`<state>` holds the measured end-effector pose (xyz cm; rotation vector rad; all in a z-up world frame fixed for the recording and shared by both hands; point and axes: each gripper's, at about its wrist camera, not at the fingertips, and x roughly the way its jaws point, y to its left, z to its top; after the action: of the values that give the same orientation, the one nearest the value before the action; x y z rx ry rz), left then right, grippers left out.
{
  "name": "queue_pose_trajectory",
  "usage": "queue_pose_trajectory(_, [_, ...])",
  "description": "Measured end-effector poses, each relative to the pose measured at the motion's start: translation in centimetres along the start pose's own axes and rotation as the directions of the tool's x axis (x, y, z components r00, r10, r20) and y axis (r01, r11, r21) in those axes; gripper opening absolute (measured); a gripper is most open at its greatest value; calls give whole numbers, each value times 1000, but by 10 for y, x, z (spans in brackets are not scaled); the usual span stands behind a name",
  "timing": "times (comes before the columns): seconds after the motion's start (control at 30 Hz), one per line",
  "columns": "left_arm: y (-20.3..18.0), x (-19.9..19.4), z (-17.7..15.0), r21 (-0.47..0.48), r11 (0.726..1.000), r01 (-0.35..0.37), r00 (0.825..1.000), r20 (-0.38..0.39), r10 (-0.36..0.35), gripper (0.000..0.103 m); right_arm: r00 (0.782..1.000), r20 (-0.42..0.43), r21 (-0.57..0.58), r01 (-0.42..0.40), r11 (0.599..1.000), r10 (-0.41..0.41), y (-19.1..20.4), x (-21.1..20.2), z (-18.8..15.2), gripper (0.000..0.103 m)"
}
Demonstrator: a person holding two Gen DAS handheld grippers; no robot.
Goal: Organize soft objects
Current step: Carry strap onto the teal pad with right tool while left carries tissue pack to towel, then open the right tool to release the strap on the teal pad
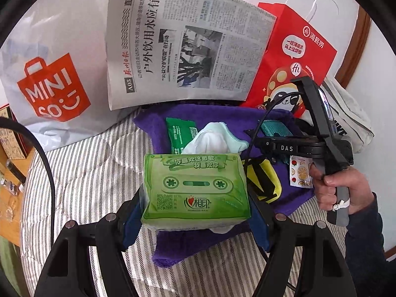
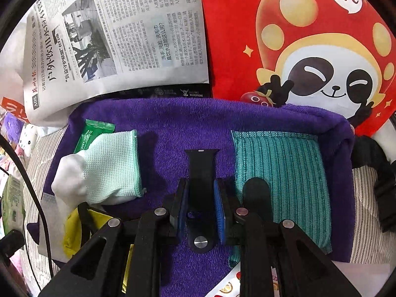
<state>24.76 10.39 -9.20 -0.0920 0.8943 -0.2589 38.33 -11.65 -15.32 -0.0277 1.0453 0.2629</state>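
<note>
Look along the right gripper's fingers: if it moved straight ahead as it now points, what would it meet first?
The right gripper, shut on the black watch strap, points across bare purple towel. Going on, it would likely reach the towel's raised back edge, then the newspaper; depth is uncertain.

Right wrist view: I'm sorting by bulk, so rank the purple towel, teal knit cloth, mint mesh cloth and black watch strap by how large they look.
1. purple towel
2. teal knit cloth
3. mint mesh cloth
4. black watch strap, partly hidden by the right gripper clamping it, and nearest the camera, so least certain.
</note>
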Motion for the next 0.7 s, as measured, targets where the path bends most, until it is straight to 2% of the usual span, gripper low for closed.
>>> queue_pose_trajectory(0.13, [1,-3,-1,4,1000,-9,1000,0,9,72,1000,3,1,-19,1000,19,-2,2,0,22])
queue_pose_trajectory(0.3, [3,-9,-3,-8,1000,-10,1000,-1,10,72,997,-6,2,-75,997,75,-11,-1,-4,32])
queue_pose_trajectory(0.4, [2,-14,-5,-7,1000,-16,1000,0,16,72,996,-17,17,-84,996,85,-14,-9,-5,33])
queue_pose_trajectory(0.57, [-2,-18,-7,-3,1000,-31,999,-10,31,72,994,22,30,-108,994,107,-17,-41,-13,33])
queue_pose_trajectory(0.7, [-13,-18,-6,-6,1000,-16,1000,-15,16,72,994,64,15,-86,996,85,-22,-75,-28,34])
